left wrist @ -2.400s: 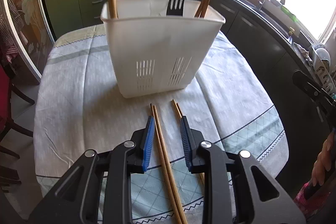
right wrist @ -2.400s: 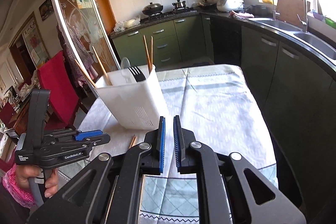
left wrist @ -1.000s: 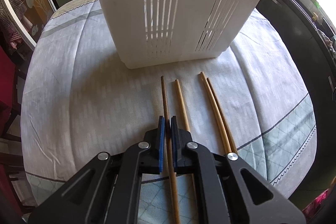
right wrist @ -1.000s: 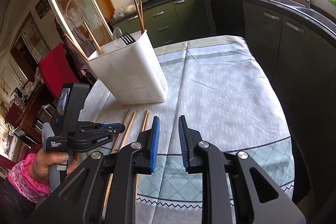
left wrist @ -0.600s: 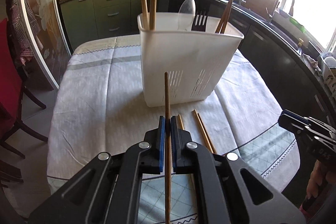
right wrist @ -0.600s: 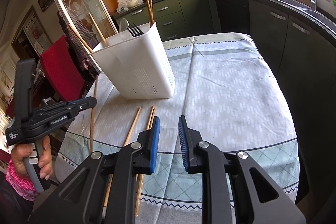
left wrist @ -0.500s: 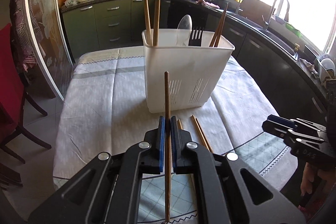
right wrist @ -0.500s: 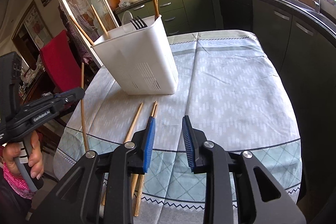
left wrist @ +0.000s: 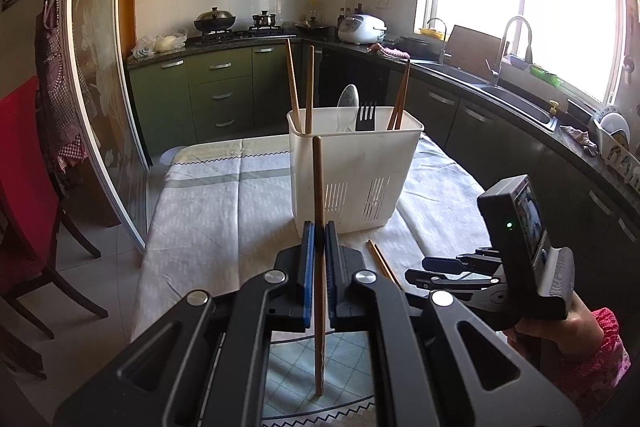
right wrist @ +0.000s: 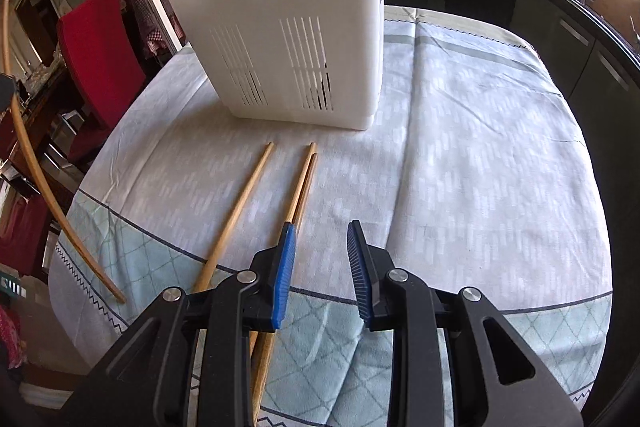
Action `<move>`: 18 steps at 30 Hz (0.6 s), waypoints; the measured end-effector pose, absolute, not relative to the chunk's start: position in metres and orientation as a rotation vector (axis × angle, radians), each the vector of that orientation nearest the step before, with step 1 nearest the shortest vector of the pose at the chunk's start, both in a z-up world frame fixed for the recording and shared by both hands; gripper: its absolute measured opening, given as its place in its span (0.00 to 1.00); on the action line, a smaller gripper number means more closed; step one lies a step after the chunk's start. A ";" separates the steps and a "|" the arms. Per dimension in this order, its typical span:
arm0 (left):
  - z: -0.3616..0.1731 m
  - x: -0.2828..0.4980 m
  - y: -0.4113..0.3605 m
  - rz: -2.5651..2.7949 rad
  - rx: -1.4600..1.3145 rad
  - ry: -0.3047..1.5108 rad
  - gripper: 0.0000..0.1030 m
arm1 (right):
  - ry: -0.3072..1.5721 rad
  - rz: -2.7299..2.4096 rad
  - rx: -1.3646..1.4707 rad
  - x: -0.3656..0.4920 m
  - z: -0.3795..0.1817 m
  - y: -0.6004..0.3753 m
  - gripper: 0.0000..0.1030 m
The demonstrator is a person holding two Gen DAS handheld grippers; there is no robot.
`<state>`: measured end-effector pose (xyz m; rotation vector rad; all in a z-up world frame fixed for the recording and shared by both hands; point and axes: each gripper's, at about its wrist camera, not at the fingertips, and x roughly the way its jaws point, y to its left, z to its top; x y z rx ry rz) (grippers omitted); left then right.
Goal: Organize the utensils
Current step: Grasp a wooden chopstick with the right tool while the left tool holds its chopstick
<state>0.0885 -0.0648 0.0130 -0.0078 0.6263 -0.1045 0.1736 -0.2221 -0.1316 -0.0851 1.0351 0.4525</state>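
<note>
Chopstick (left wrist: pixel 318 211) upright between left hand-held gripper (left wrist: pixel 319 247) pads, clear of table.

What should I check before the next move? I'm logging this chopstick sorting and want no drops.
1. Left hand-held gripper clamped on a chopstick: ok.
2. Held chopstick lifted off the tablecloth: ok.
3. White utensil holder upright, room inside beside the fork and spoon: ok.
4. Right hand-held gripper open, nothing between its pads: ok.
5. Right hand-held gripper centred over the chopstick pair: not ok, pair lies under its left pad.
6. Single chopstick on the cloth free to grasp: ok.
</note>
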 end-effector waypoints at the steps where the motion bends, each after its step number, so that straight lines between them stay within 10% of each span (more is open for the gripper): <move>1: 0.013 0.088 -0.065 -0.104 -0.005 0.624 0.05 | 1.038 0.448 -0.092 0.174 -0.134 -0.219 0.27; 18: 0.013 0.083 -0.061 -0.107 -0.004 0.614 0.05 | 1.060 0.438 -0.185 0.174 -0.136 -0.194 0.27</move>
